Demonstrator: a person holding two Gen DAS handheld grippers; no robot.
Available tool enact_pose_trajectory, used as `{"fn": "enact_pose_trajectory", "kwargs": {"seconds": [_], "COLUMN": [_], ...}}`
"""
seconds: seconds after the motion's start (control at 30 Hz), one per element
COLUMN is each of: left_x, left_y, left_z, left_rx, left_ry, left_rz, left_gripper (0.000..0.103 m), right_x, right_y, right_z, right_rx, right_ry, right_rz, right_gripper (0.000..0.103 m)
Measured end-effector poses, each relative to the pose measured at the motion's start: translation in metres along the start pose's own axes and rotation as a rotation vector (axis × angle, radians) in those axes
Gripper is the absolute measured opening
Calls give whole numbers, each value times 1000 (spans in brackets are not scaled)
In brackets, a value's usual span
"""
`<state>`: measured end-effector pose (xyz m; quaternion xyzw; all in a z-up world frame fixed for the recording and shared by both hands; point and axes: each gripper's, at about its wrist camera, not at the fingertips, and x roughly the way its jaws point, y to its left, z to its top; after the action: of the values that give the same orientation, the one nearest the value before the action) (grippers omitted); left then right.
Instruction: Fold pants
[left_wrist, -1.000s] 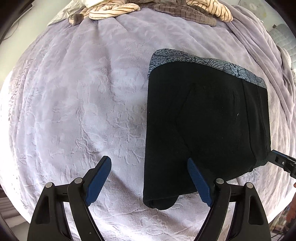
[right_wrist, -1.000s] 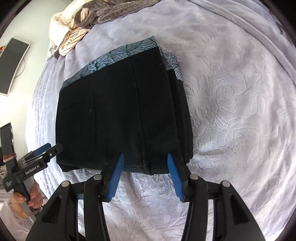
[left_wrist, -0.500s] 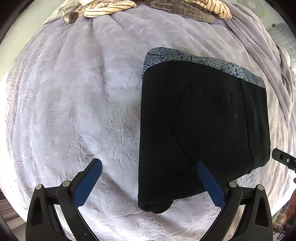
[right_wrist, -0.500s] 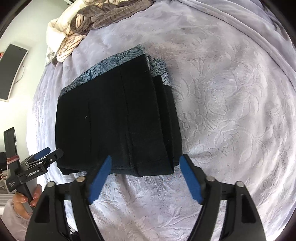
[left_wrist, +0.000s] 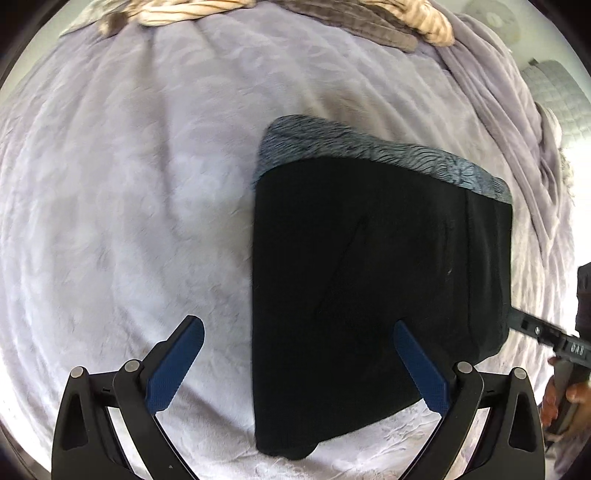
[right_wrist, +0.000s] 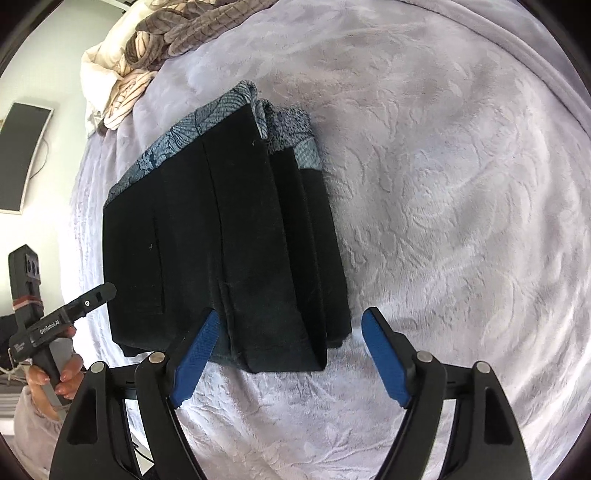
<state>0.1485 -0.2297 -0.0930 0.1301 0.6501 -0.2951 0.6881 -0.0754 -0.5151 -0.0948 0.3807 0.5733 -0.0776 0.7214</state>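
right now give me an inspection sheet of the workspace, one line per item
surface: lilac embossed bedspread, softly wrinkled
job's things: black pants folded into a compact stack, patterned grey-blue waistband at the far end
clutter: heap of striped and grey bedding at the far edge
grippers: left gripper open, holding nothing; right gripper open, holding nothing
cables: thin cord beside the wall screen
surroundings: white wall

Both tools (left_wrist: 299, 360) (right_wrist: 290, 356) spread wide, empty
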Motion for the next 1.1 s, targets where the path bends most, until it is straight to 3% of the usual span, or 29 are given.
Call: {"fn": "enact_pose_trajectory", "kwargs": {"seconds": [0.33,0.47,0.57,0.63,0.7,0.8,1.1], "left_x": [43,54,54,47,33,14,-62], "left_y": [-18,-11,-10,-16,-24,-26,-13], "left_z": [22,27,25,22,17,11,-33], "left_rx": [75,15,-33,-35,-18,-13,14], "left_ry": [51,53,52,33,4,-26,-85], "left_rz": [-157,-233,-209,-171,-172,-187,-205], "left_gripper": [103,103,103,98,80,66,63], "right_x": [28,42,57,58,50,35,-10], "right_y": [-24,-25,-26,-25,-20,-17,19], "right_z": [41,48,51,49,44,39,3], "right_rx": [-12,4,66,109,119,121,121], "right_ry": [38,56,74,73,64,51,39], "right_rz": [209,311,340,340,357,394,485], "right_gripper": [82,83,82,73,56,44,42]}}
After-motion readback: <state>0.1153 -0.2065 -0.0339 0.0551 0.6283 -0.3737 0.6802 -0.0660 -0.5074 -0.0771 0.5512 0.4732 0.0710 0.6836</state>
